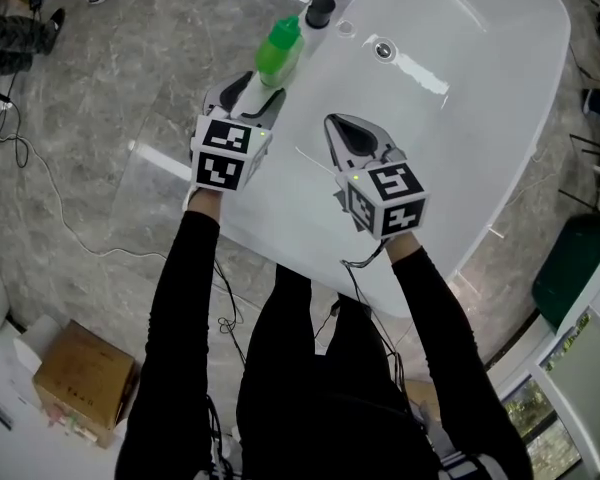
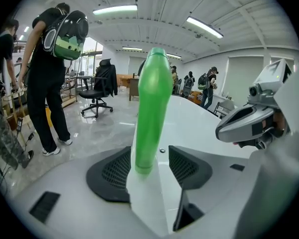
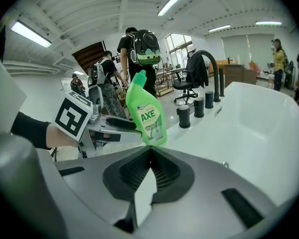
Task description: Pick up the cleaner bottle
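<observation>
Only the right gripper view shows the cleaner bottle's (image 3: 145,114) label. It stands on the bathtub rim (image 3: 202,129) beside the knobs (image 3: 183,117). Left tongs (image 2: 149,157) stand wide around it; right tongs (image 3: 150,151) are closed and empty. In the head view its base is hidden.

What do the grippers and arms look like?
The left gripper and right gripper have grey-white shells, black ribbed pads, and a white cube of black square markers each. A black cable hangs under the right one. Sleeves are long and black.
</observation>
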Motion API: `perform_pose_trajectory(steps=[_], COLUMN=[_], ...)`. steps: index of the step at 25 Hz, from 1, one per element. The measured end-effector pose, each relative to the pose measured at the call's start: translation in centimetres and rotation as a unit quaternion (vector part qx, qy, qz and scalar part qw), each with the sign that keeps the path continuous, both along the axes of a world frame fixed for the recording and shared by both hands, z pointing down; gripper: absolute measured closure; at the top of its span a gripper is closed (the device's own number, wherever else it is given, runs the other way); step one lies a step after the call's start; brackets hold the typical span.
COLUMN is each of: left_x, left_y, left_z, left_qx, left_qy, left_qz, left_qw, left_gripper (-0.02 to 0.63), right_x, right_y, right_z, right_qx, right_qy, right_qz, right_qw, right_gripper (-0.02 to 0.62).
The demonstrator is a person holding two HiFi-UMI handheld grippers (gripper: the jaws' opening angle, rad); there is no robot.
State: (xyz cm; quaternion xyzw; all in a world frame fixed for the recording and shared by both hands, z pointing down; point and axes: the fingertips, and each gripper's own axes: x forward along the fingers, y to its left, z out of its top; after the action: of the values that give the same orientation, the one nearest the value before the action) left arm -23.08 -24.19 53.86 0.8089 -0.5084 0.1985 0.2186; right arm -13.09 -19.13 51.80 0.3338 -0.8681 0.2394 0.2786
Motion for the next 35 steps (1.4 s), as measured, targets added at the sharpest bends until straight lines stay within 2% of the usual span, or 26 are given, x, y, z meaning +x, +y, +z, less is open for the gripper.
perform_pose_trajectory(steps=[11, 19, 24, 27, 35], left_x=[1.1, 2.2, 2.2, 2.3, 2.3], left_y=[-3.2, -5.7, -6.1, -6.0, -5.6], left_z=[0.3, 0.7, 0.8, 1.2, 0.9], left_qx=[0.011, 0.023, 0.029, 0.028, 0.031], left_qy=[-0.007, -0.036, -0.045, -0.048, -0.05], left_qz=[0.004, 0.007, 0.009, 0.011, 0.013], left_qw=[0.9999, 0.999, 0.9985, 0.9984, 0.9982], left_gripper=[0.36, 0.362, 0.365, 0.4, 0.408], right_x=[1.1, 1.8, 2.2, 2.4, 2.4], right_y=[-0.5, -0.5, -0.2, 0.0, 0.1], right_z=[0.6, 1.1, 1.7, 1.9, 1.5], right_qx=[-0.008, -0.013, -0.018, -0.019, -0.014], right_qy=[0.0, -0.003, -0.002, 0.0, -0.002], right_qz=[0.019, 0.03, 0.033, 0.033, 0.035], right_qw=[1.0, 0.999, 0.999, 0.999, 0.999], right_gripper=[0.595, 0.594, 0.594, 0.594, 0.594])
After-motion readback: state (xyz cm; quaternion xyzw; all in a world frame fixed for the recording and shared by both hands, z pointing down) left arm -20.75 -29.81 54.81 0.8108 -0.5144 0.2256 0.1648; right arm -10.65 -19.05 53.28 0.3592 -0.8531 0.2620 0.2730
